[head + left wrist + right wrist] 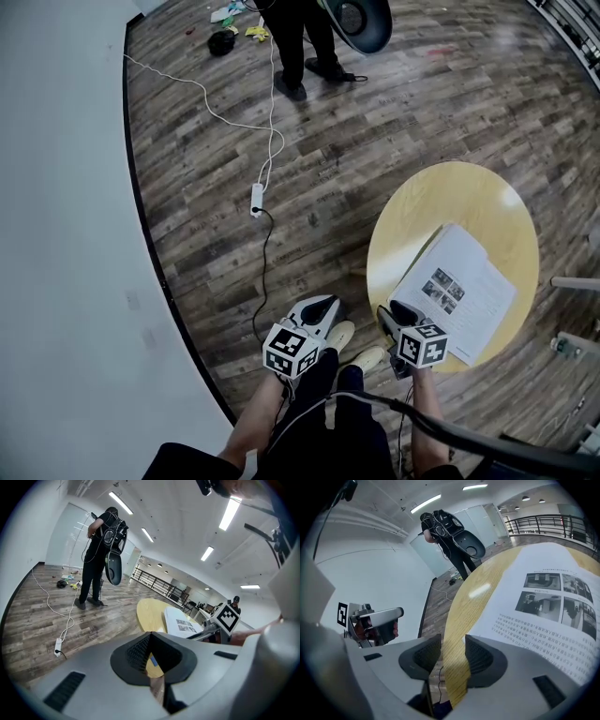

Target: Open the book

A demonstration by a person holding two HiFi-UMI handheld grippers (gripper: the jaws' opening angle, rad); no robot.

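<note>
Jaws of the right gripper [452, 645] stand apart with nothing pressed between them. Through the gap shows the pale edge of the round yellow wooden table [474, 603]. In the head view this gripper [390, 317] hangs at the table's near rim [469, 192], tilted downward.

Just beside its right-hand jaw lies the near corner of the open white book with printed text and small photographs [543, 609]. The book lies flat on the tabletop, pages up, on the part of the table nearest the person [461, 298]. Its far page curls up a little along the spine.

The left gripper [150, 638] has its jaws brought together at the tips, holding nothing. It hovers off the table to the left [321, 313], above the dark wood-plank floor [394, 122], well apart from the book [180, 622].

Below the grippers the holder's light shoes [356, 345] rest on the floor by the table's edge.

Farther out, a white cable with a power strip [256, 199] snakes across the planks toward a standing person in dark clothes [302, 42]. A pale wall [66, 234] runs along the left.
</note>
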